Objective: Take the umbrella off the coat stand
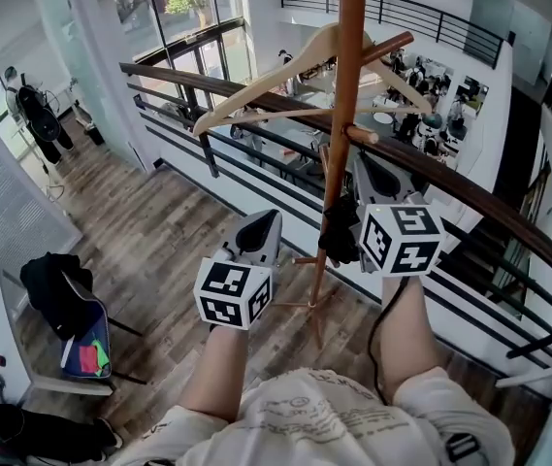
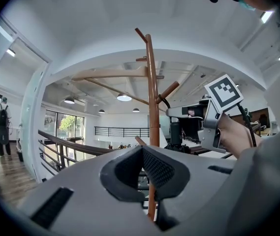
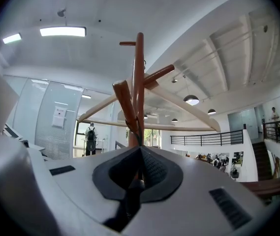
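The right gripper (image 3: 140, 149) is fully closed, with a thin dark part of the umbrella (image 1: 339, 231) pinched low between its pads; whether that part is the strap or the handle cannot be told. The black, folded umbrella hangs close against the pole of the stand (image 1: 343, 95), apparently looped over an up-angled peg (image 2: 168, 91), directly below the right gripper. The left gripper (image 2: 142, 147) is also closed but empty. It is held level, just short of the pole and not touching it. A wooden hanger (image 1: 285, 76) rests on the upper pegs, and a railing (image 1: 508, 221) with a drop beyond it runs behind the stand. Hazards: a level pull would likely catch the loop on the peg and tip the unbraced stand toward the railing. The grip on so thin a part may slip, dropping the umbrella. Lifting too high could knock the hanger off. Lift the loop clear of the peg before withdrawing.
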Demonstrator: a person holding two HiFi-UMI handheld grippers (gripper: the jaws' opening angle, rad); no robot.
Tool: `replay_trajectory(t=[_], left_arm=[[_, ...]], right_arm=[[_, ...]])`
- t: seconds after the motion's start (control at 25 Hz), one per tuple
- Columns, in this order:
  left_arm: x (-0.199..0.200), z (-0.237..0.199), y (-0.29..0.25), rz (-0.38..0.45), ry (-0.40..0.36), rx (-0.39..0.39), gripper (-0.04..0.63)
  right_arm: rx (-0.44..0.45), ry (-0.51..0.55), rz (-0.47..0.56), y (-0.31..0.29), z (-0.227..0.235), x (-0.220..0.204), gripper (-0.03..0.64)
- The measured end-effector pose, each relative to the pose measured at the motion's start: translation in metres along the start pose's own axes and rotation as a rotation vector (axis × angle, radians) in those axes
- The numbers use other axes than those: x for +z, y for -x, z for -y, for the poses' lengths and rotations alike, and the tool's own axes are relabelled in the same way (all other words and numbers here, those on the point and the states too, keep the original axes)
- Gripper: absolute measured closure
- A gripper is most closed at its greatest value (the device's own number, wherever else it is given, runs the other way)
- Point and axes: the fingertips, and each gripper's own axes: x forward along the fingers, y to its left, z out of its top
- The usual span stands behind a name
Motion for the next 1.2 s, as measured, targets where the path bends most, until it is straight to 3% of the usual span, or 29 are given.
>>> replay_trajectory(t=[0.68,0.88,1.2], left_arm=[[0.004,0.006,-0.001,0.027,0.0,-0.062,0.594],[0.002,0.002,-0.007,0.026,-0.007,-0.061,0.594],[-0.004,0.018,-0.013,0.023,0.0,-0.12,0.594]], right_arm=[[-0.039,-0.014,0.134,0.05,-0.008,0.044,0.615],[-0.083,-0.02,0.132,0.067,0.001,0.035,0.615],[-0.157,-0.049,0.121,0.107,0.017,0.009,0.615]])
